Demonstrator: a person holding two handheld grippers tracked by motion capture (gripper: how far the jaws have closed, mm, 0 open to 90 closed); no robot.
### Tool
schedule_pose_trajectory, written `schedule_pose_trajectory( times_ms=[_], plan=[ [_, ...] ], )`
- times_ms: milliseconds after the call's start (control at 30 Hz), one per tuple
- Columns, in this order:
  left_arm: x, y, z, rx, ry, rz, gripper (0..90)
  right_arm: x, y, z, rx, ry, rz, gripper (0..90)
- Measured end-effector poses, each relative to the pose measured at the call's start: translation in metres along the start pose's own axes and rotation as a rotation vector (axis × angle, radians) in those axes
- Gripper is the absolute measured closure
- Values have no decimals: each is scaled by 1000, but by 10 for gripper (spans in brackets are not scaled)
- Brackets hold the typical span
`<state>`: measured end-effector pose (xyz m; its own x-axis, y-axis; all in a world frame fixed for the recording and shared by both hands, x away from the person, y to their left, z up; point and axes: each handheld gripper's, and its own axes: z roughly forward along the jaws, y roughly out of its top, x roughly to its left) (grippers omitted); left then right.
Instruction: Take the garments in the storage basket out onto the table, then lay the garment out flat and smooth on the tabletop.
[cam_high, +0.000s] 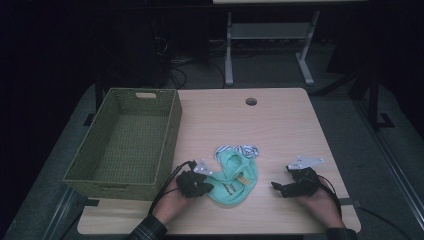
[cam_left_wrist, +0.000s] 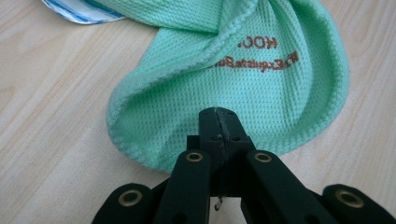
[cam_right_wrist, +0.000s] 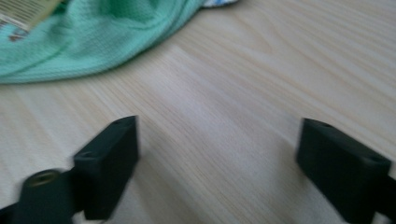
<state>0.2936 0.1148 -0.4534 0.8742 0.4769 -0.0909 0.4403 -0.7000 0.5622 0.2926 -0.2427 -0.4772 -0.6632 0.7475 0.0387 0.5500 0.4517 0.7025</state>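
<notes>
Dim in the high view; room beyond the table nearly black, only a second table's legs and some cables made out there. Near table edge cut off by the frame, sleeves cropped at the bottom.

Basket at the table's left edge, long axis running away from the person, handle slot in the far wall. Woven green, nothing seen inside but its own weave.

Cloth just right of the basket, near the front edge of the table: mint-green knit, bunched and folded over itself, so its true outline hard to read. Long axis roughly front to back, broad rounded end toward the person, narrow end away. Striped white-and-blue piece at the far end, partly tucked under the green; whether joined to it, cannot tell. Brown lettering seen reversed in the left gripper view, partly lost in a fold. Small tan tag on top, unreadable.

Left gripper between basket and cloth, jaws clenched together on the near hem of the cloth, pinching a fold; the fabric between the pads itself hidden by the jaw tips.

Right gripper right of the cloth, well apart from it, low over bare wood. Jaws spread wide, released, nothing between; blurred in its own view.
</notes>
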Motion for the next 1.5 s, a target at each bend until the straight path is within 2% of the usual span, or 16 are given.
schedule_pose_trajectory(
  times_ms=[67, 233, 333, 367, 400, 500, 667, 933, 1267, 1500],
  plan=[
    [0, 0, 1, -6, -1, -9, 893, 0, 3, -1, -13, 3, 20, 159],
    [1, 0, 0, 3, -4, -9, 890, -1, 9, -3, -28, 14, 8, 236],
    [1, 1, 0, 6, -3, -14, 890, -5, 17, -5, -55, 24, 16, 342],
    [1, 1, 0, 6, -2, -19, 890, -5, 17, -5, -55, 24, 16, 342],
    [1, 1, 0, 8, -1, -20, 890, -7, 22, -7, -74, 33, 20, 399],
    [1, 2, 0, 16, -1, -19, 890, -9, 26, -8, -87, 40, 24, 444],
    [0, 3, 1, 18, 1, -27, 891, -12, 42, -3, -104, 69, 3, 534],
    [1, 3, 1, 21, -4, -38, 890, -14, 55, 10, -100, 77, -10, 600],
    [2, 3, 1, 17, -12, -49, 890, -22, 80, 36, -105, 88, 8, 606],
    [2, 3, 1, 17, -11, -51, 890, -25, 86, 53, -78, 81, 6, 603]
  ],
)
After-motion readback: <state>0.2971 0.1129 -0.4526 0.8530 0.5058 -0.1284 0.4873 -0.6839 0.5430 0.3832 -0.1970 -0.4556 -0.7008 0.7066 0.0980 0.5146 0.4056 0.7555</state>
